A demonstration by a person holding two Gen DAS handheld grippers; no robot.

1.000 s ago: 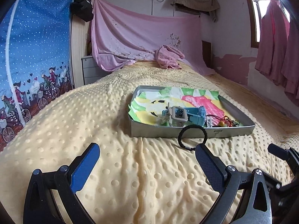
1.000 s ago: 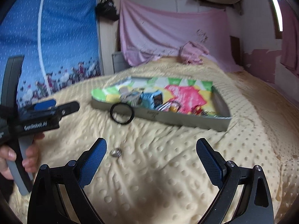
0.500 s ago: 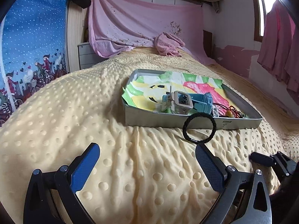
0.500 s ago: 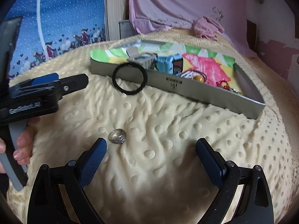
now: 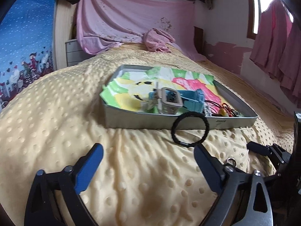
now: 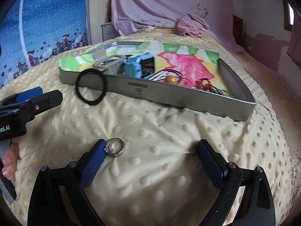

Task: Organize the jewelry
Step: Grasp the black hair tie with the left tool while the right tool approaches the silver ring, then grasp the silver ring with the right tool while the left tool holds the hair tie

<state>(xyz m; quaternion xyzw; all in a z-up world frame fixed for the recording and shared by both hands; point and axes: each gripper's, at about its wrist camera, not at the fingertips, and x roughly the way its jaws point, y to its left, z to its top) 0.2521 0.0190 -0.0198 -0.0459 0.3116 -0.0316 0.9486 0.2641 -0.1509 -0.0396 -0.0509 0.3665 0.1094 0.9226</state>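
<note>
Left gripper (image 5: 148, 162): tilted down over the yellow dotted blanket (image 5: 56, 124), blue-padded jaws set wide with only bare blanket between them; they have just been closing a little.
Right gripper (image 6: 150, 154): angled down at the blanket, jaws spread wide, gripping nothing.
Hand (image 6: 8, 162): fingers of the person's left hand curl round the left tool's handle, seen at the left edge of the right camera's view.
Silver ring (image 6: 115, 147): lies flat on the blanket just beside the tip of the right gripper's left finger, inside the jaw span; whether pad and ring touch, I cannot tell.
Black hair tie (image 5: 190, 128): ahead of the left gripper, just beyond its right fingertip, propped against the near wall of the metal tray (image 5: 143, 120).
Tray contents: a light blue watch (image 6: 139, 66), a small grey-framed box (image 5: 170, 103), a yellow bead (image 6: 171, 79) and a tangle of red and black cords (image 6: 204, 83), all lying on a bright painted paper (image 5: 188, 82) lining the tray.
Tray position: ahead of both tools, apart from their fingertips.
In the way: the tray's near wall stands between the grippers and the pieces inside.
Beyond: a pink sheet (image 5: 131, 20) hangs past the tray, with a crumpled pink cloth (image 5: 157, 41) below it.
</note>
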